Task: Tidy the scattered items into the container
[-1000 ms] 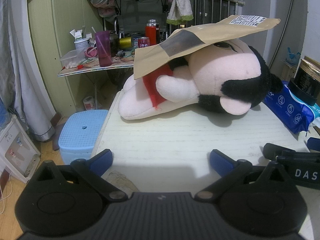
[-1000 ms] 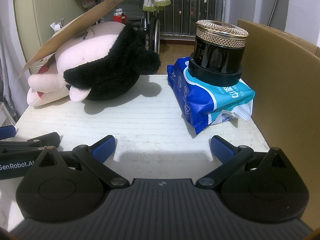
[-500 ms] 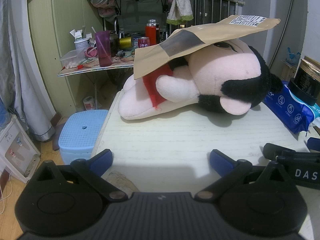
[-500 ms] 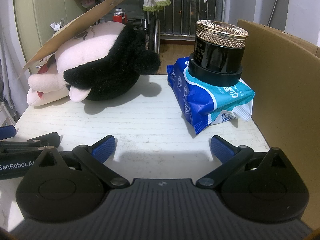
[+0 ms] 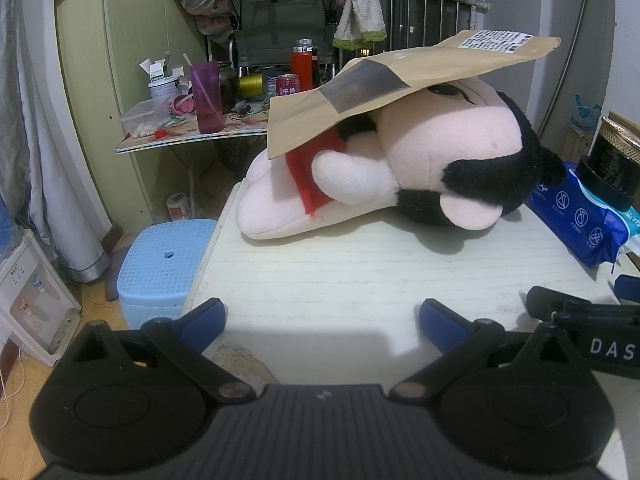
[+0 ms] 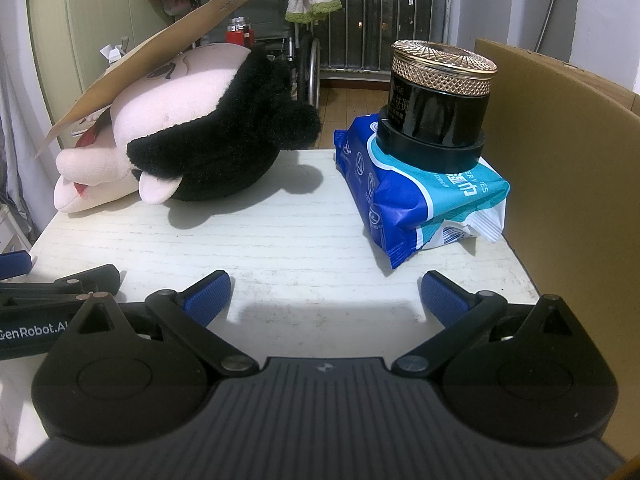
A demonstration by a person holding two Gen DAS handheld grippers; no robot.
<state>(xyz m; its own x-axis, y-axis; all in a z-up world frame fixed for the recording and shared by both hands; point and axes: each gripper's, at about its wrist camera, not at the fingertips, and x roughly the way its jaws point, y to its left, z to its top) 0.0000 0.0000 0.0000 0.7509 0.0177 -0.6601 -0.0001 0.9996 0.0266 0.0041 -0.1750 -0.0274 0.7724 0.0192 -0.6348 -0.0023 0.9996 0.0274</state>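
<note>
A pink and black plush toy [image 5: 420, 168] [image 6: 192, 136] lies on its side on the white table [image 5: 360, 280] [image 6: 300, 232], with a brown paper pouch [image 5: 384, 84] [image 6: 156, 68] resting across it. A blue pack of wet wipes [image 6: 416, 196] [image 5: 580, 216] lies at the table's right, and a black jar with a gold lid [image 6: 438, 100] [image 5: 612, 164] stands on it. A brown cardboard box [image 6: 568, 184] rises just right of the table. My left gripper [image 5: 322, 320] and right gripper [image 6: 326, 294] hover open over the near edge, side by side, nothing between their fingers.
A light blue plastic stool [image 5: 164, 264] stands on the floor left of the table. Behind it is a cluttered side table [image 5: 192, 132] with cups, cans and bottles. A white appliance [image 5: 28, 300] sits at the far left, and a railing [image 6: 376, 4] stands at the back.
</note>
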